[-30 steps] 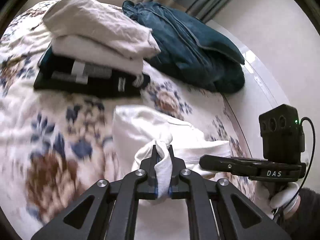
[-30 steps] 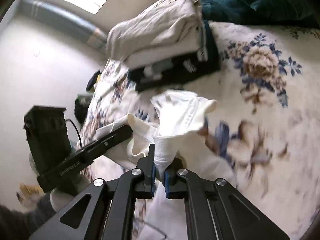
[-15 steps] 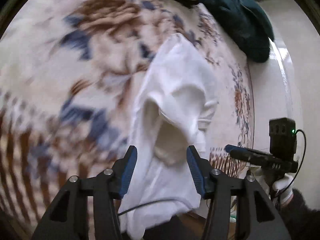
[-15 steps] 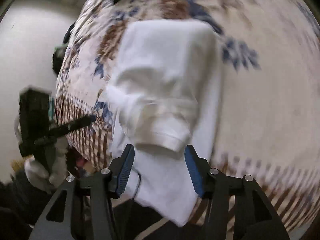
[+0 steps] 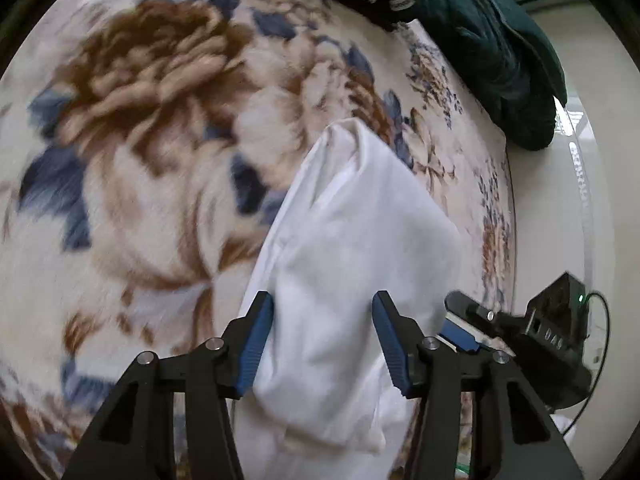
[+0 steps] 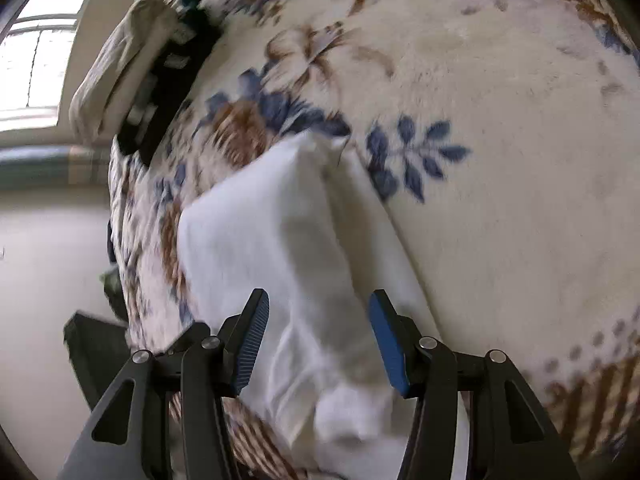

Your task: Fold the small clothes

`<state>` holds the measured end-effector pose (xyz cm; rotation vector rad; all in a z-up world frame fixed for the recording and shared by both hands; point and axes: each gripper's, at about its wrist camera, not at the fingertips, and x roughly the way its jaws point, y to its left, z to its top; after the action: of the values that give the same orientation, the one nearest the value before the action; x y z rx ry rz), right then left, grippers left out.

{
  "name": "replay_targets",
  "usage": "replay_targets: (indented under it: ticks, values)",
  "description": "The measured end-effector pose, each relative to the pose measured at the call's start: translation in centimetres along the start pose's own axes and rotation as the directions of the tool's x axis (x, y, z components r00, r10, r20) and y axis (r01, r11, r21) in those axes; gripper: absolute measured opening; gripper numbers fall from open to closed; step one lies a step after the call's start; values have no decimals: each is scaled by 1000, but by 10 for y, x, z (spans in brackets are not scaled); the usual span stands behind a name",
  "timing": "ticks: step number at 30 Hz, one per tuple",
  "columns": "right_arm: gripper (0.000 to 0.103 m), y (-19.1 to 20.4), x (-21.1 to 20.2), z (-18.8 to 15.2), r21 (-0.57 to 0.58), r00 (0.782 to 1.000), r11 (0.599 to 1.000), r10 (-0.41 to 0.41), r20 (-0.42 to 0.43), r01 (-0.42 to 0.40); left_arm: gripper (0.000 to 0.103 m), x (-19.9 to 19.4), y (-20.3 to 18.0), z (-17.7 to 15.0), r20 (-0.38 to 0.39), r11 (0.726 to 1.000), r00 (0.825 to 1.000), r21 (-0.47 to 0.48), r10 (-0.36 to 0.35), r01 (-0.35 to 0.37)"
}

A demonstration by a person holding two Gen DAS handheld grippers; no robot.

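Note:
A white garment (image 5: 360, 240) lies folded into a long strip on the floral blanket (image 5: 160, 120), its near end hanging over the bed's edge. My left gripper (image 5: 322, 304) hovers low over that near end with its jaws apart and closing; the cloth lies under the gap and the pads do not press it. In the right wrist view the same white garment (image 6: 272, 232) lies below my right gripper (image 6: 318, 300), which is open and holds nothing. The right gripper (image 5: 460, 316) shows beside the left one, at the garment's right edge.
A stack of folded clothes (image 6: 120, 80) sits at the far end of the bed, with a dark teal garment (image 5: 512, 60) heaped beside it. The bed's edge and pale floor (image 5: 560, 220) run along the right. A bright window (image 6: 32, 40) is beyond the stack.
Both grippers were shut on bunches of the white garment a second ago. They let go, and the garment dropped flat onto the blanket. Both grippers have sunk closer over its near end.

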<state>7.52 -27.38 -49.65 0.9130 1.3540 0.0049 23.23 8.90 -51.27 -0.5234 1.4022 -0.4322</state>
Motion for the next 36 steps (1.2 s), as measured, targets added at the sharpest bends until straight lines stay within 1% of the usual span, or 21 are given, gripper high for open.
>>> replay_targets:
  ticks: [1, 2, 3, 4, 6, 9, 13, 14, 16, 17, 18, 19, 22, 23, 24, 26, 27, 30, 32, 35, 36]
  values:
    - [55, 0, 4, 5, 11, 1000, 1000, 29, 4, -29, 21, -3, -6, -2, 27, 1000, 1000, 23, 0, 0]
    - [47, 3, 8, 9, 19, 998, 998, 67, 8, -68, 5, -4, -12, -3, 36, 999, 999, 47, 1, -3]
    - [24, 5, 9, 12, 17, 997, 997, 79, 18, -80, 5, -6, -18, -5, 37, 998, 999, 68, 1, -4]
    - [17, 11, 8, 15, -4, 997, 997, 76, 27, -75, 5, -8, -21, -9, 45, 997, 999, 75, 0, -3]
    - [10, 23, 3, 19, -59, 998, 998, 42, 49, -39, 5, -9, -24, -13, 32, 998, 999, 69, -9, 6]
    - [9, 29, -9, 25, -79, 997, 996, 35, 69, -29, 8, -9, -23, -19, 17, 997, 1000, 70, 19, -20]
    - [15, 34, 0, 31, -153, 994, 985, -91, -53, 82, 16, -5, -16, -8, -57, 999, 998, 44, 30, -28]
    - [20, 35, 0, 34, -160, 993, 983, -103, -63, 92, 22, -12, -18, -2, -37, 999, 999, 49, 20, -18]
    - [40, 35, -7, 40, -142, 998, 988, -60, -36, 55, 29, -22, -20, 7, -5, 998, 1000, 57, 6, -6]
    - [53, 32, -12, 45, -112, 1000, 993, -28, -10, 27, 38, -24, -22, 17, 17, 999, 1000, 53, -4, 4]
    - [56, 27, -14, 49, -81, 1000, 997, -3, 1, 3, 50, -23, -21, 24, 25, 999, 1000, 45, -12, 11]
    - [56, 23, -12, 54, -43, 1000, 999, 23, 4, -22, 52, -17, -21, 34, 28, 999, 999, 30, -30, 29]
    - [56, 12, 13, 72, 48, 996, 997, 59, -59, -57, 48, 11, -21, 56, -14, 998, 998, 4, -62, 62]
    - [56, 11, 22, 75, 65, 994, 996, 67, -89, -61, 25, 19, -25, 61, -22, 998, 998, 25, -65, 65]
    - [49, 13, 32, 77, 76, 991, 995, 67, -116, -59, 5, 24, -34, 64, -25, 996, 999, 78, -39, 41]
    - [26, 21, 38, 79, 42, 990, 996, 79, -114, -75, 4, 26, -51, 67, -20, 983, 1000, 181, -11, 14]
    - [22, 26, 38, 80, 16, 992, 998, 62, -112, -61, 4, 26, -56, 70, -6, 979, 1000, 203, 0, 1]
    - [18, 41, 34, 87, -50, 997, 998, 43, -64, -46, 4, 26, -54, 86, 7, 987, 1000, 157, -30, 29]
    - [18, 43, 32, 99, -36, 998, 998, 52, -30, -54, 4, 36, -40, 100, -14, 994, 999, 100, -38, 39]
    - [21, 40, 44, 111, -8, 994, 999, 45, -99, -46, 9, 43, -14, 109, -79, 996, 992, -4, -94, 94]
    - [29, 41, 45, 111, -12, 992, 999, 41, -122, -43, 15, 39, -9, 108, -83, 995, 991, -22, -100, 99]
